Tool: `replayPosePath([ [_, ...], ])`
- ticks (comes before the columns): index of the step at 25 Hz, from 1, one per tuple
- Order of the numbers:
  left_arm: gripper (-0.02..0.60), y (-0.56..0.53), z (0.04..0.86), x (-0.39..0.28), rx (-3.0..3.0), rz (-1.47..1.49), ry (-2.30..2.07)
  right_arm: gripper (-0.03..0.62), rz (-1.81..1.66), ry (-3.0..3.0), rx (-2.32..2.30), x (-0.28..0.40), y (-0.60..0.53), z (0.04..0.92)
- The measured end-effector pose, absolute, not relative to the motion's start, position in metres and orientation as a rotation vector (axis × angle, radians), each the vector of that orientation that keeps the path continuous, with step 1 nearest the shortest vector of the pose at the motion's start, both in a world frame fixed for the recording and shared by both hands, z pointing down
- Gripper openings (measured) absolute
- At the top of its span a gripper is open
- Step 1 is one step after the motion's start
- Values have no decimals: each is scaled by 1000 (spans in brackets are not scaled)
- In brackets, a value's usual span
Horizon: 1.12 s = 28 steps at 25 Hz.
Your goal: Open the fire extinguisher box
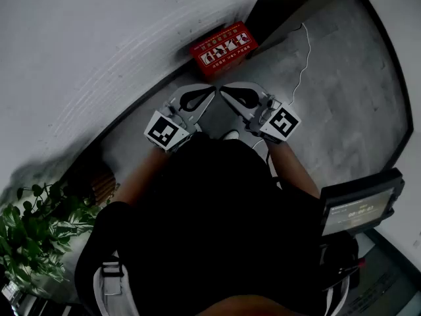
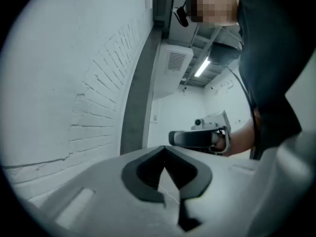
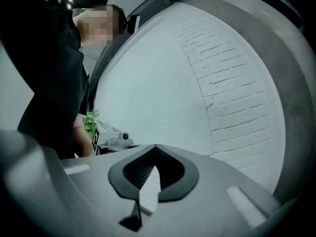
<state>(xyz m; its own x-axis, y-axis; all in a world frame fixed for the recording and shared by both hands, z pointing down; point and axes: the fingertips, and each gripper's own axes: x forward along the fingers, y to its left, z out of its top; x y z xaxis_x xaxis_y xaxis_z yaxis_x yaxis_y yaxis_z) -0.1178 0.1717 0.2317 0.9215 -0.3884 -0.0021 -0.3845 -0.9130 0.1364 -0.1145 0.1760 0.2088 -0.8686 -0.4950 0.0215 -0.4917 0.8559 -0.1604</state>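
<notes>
The left gripper (image 1: 210, 91) and the right gripper (image 1: 225, 91), two in all, are held out side by side over the floor (image 1: 342, 91). Their tips angle towards each other and almost meet. Each one's own view shows its jaws pressed together at the tip with nothing between them: left gripper (image 2: 165, 148), right gripper (image 3: 155, 146). Each carries one marker cube, and both are well apart from the box.

There is one fire extinguisher box (image 1: 223, 45). It sits on the floor at its far edge, against the foot of the white brick wall (image 1: 99, 38). That spot is in the corner where the wall meets a dark upright post (image 1: 289, 5). The box is red and rectangular and looks closed. Its upper face bears a row of white-and-black pictograms between lines of pale print too small to read.

Only bare grey floor lies between the gripper tips and the box. One thin white cable (image 1: 304, 61) trails across the floor to the right of the box, near the post. One leafy green plant (image 1: 33, 229) stands at the near left edge, along the wall. One dark screen (image 1: 358, 206) stands at the near right. The person's dark clothing fills the lower middle of the head view.
</notes>
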Motion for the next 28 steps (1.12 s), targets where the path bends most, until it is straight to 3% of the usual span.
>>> replayPosePath([
  [12,3,136,226,-145,2946,-38,-678,9,-235,3024,-766,-133,136,205],
  [28,3,45,231,13,2719,33,-1221,9,-335,3083,-309,35,16,213],
])
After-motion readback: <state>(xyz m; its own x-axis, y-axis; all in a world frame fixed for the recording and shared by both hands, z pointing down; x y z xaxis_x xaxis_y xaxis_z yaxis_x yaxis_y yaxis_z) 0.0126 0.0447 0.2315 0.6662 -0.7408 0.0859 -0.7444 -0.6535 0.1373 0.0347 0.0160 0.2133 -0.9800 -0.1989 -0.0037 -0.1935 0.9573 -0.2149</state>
